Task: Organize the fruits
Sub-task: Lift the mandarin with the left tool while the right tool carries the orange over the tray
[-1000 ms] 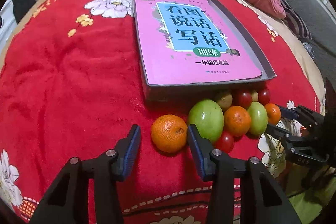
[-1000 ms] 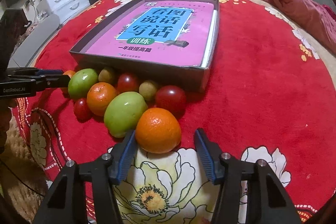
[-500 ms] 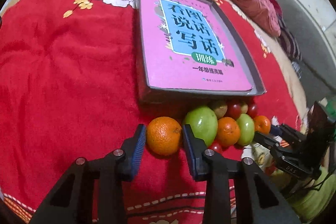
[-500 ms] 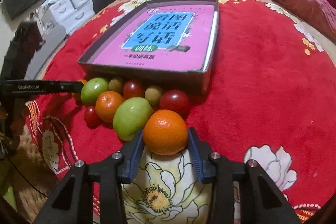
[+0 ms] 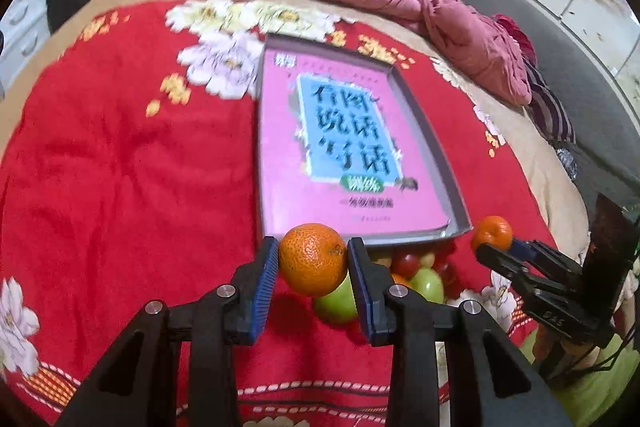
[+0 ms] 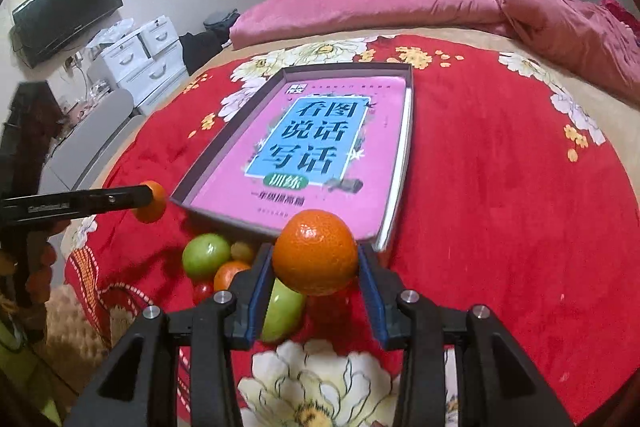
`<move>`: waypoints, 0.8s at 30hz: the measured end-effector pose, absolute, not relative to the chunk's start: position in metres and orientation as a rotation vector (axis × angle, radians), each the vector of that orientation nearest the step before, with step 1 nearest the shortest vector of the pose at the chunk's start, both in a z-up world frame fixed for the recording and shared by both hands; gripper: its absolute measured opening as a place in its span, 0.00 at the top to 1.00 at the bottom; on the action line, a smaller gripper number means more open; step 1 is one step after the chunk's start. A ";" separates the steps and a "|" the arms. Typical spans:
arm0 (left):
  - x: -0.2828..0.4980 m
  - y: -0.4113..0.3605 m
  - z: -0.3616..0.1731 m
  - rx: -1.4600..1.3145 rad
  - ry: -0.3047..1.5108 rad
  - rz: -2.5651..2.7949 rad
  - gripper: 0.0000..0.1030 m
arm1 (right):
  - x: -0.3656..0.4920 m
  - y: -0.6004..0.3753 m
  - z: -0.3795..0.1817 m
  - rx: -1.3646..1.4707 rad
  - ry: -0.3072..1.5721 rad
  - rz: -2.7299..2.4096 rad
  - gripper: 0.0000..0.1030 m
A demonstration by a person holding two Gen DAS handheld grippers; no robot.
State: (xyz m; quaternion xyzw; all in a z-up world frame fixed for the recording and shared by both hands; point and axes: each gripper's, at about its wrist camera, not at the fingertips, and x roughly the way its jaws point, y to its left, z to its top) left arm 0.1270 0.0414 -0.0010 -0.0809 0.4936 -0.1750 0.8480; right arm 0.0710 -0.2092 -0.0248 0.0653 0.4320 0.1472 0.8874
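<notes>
Both grippers were clamped on fruit, held clear of the bedspread: left gripper [image 5: 313,259] on an orange [image 5: 313,259], right gripper [image 6: 316,259] on a second orange [image 6: 315,251]. Tray [image 5: 436,163] w/ pink book [image 5: 344,147] lay directly ahead, frame centre — left arm marginally nearer.

Even, fairly bright indoor light. Fisheye bending curves the room with dark vignetted corners. Motion blur smears the pink book cover [image 5: 344,151] in the left-wrist view; shadows stay soft.
</notes>
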 end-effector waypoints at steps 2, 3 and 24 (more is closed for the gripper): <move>0.132 0.034 0.001 -0.155 1.040 -0.370 0.65 | 0.078 -0.207 -0.027 0.126 0.902 0.303 0.60; 0.137 0.029 0.000 -0.142 1.042 -0.371 0.65 | 0.081 -0.206 -0.028 0.120 0.906 0.300 0.60; 0.177 -0.009 -0.049 0.014 1.119 -0.293 0.65 | 0.118 -0.198 -0.057 0.084 1.015 0.229 0.60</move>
